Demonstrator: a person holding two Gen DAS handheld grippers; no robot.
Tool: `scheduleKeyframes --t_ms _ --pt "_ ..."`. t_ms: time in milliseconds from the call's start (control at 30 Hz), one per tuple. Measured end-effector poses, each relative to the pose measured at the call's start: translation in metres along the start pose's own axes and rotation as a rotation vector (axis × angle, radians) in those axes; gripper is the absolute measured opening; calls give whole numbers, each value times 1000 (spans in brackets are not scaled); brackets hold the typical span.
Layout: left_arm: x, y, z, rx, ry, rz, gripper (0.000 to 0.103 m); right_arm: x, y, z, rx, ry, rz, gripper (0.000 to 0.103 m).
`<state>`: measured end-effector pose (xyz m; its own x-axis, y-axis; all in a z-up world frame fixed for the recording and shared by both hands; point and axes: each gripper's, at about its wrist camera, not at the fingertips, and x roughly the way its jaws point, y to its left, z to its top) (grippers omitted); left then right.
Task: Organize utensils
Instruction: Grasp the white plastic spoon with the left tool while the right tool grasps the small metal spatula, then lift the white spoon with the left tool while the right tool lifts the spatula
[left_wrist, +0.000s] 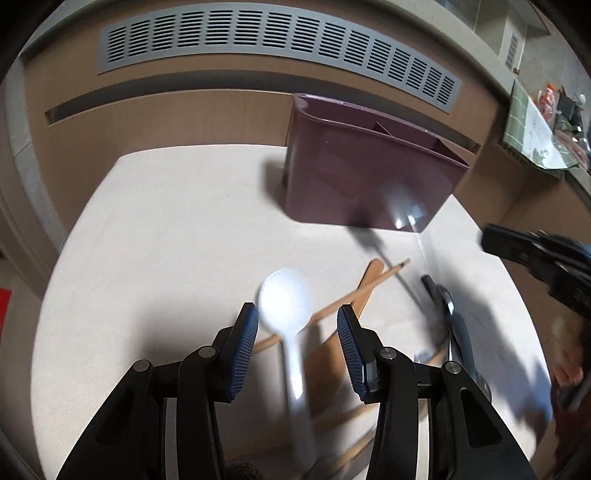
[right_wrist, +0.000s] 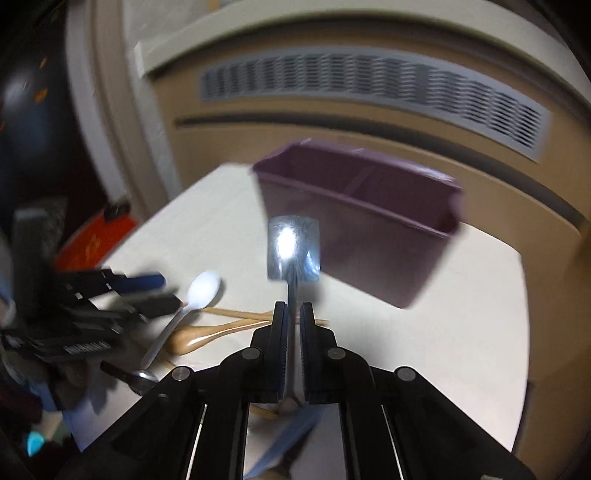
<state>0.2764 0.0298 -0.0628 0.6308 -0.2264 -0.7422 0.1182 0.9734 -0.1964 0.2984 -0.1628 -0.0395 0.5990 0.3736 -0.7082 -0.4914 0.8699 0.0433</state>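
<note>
A purple divided utensil holder (left_wrist: 365, 173) stands at the table's far side; it also shows in the right wrist view (right_wrist: 369, 225). My left gripper (left_wrist: 297, 321) is open above a white plastic spoon (left_wrist: 284, 302) that lies between its fingers. Wooden utensils (left_wrist: 354, 295) lie under it. My right gripper (right_wrist: 293, 314) is shut on the handle of a metal spatula (right_wrist: 293, 247), held up in front of the holder. The spatula's blade also shows in the left wrist view (left_wrist: 400, 206), blurred.
The white table (left_wrist: 166, 229) holds more utensils: a metal spoon (left_wrist: 448, 301) and dark-handled pieces at the right. A wooden spoon (right_wrist: 207, 336) and the white spoon (right_wrist: 201, 290) lie left of my right gripper. A vented wall panel (left_wrist: 277, 44) stands behind.
</note>
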Motion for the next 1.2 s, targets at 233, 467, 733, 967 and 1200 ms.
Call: scheduleKeyframes --t_ms 233,467,733,967,1200 --pt "20 0 5 -18 38 72 46 -24 -25 -22 44 19 55 8" --pt "10 13 4 -16 26 64 46 41 -10 -3 23 114 111 11" --pt "-23 33 -4 -13 -10 -66 46 114 -9 27 139 201 105 16" --pt "-31 34 -7 -13 -31 -123 46 124 11 28 88 263 68 52" --pt "-21 38 -8 -23 -8 -113 46 127 23 32 -10 239 -25 34"
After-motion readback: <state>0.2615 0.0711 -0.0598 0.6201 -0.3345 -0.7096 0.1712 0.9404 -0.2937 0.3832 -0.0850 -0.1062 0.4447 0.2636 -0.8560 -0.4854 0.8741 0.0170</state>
